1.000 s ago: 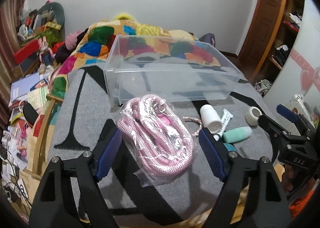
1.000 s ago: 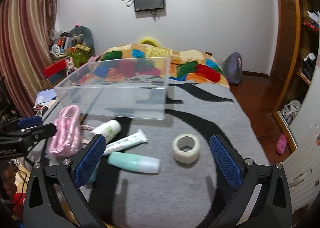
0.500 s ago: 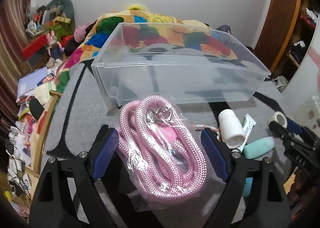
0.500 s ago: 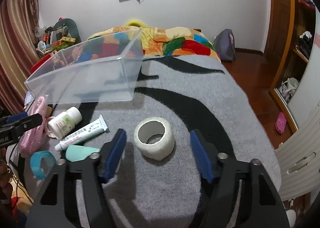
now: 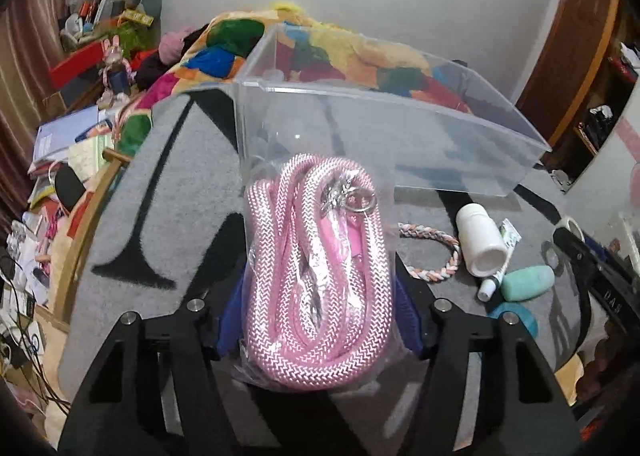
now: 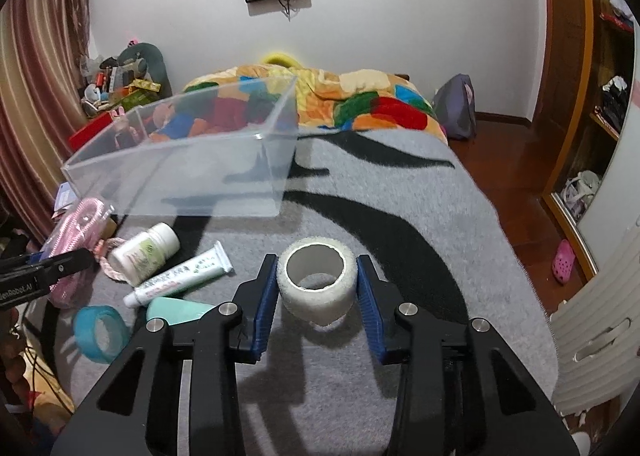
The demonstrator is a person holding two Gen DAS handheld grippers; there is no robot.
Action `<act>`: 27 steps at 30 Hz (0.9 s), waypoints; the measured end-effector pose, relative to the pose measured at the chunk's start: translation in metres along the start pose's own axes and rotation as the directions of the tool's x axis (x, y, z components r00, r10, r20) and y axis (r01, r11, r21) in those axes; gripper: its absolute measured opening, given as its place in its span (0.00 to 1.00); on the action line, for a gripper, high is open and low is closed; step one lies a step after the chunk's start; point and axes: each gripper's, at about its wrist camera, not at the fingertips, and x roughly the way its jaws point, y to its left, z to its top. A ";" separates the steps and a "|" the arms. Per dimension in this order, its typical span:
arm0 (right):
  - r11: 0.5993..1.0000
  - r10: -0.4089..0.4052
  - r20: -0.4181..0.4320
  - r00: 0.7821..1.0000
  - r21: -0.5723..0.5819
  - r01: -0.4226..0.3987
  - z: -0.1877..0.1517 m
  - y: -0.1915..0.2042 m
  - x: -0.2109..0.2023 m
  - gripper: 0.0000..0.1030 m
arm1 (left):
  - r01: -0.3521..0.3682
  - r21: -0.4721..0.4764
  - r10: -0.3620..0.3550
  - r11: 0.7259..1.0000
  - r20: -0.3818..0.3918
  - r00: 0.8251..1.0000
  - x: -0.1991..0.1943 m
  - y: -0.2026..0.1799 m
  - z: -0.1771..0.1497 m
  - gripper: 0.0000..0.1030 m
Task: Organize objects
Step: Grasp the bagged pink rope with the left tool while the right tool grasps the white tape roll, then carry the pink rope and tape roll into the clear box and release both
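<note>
The left gripper [image 5: 318, 320] clamps a bagged pink rope [image 5: 318, 280] just before the clear bin [image 6: 180, 172]; the right gripper [image 6: 317, 292] pinches one white tape roll [image 6: 317, 280]. Bin empty; left beside it: one bottle [image 6: 144, 254], tube [image 6: 180, 280], green case [image 6: 176, 310], blue ring [image 6: 100, 332], braided cord [image 5: 436, 256]

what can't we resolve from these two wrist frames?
- Left wrist: pads of the left gripper are hidden behind the bagged pink rope, so contact is unclear.
- Right wrist: print on the white tube is too small.
- Right wrist: mint bottle is partly behind the right gripper, closed around the tape roll.
</note>
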 end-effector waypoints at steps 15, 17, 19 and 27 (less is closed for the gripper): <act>0.992 0.116 0.077 0.990 -0.061 -0.112 0.033 0.028 -0.033 0.34 | 0.079 0.093 -0.075 0.993 -0.038 0.996 -0.041 0.010 0.004 0.55; 0.990 0.133 0.065 0.989 -0.065 -0.128 0.035 0.031 -0.031 0.34 | 0.077 0.108 -0.070 0.991 -0.071 0.995 -0.036 0.011 -0.002 0.64; 0.989 0.139 0.056 0.989 -0.065 -0.135 0.036 0.032 -0.029 0.34 | 0.061 0.125 -0.051 0.990 -0.084 0.995 -0.030 0.010 -0.009 0.71; 0.987 0.145 0.027 0.989 -0.077 -0.143 0.047 0.041 -0.021 0.34 | 0.011 0.199 0.002 0.980 -0.063 0.998 -0.007 -0.005 -0.025 0.56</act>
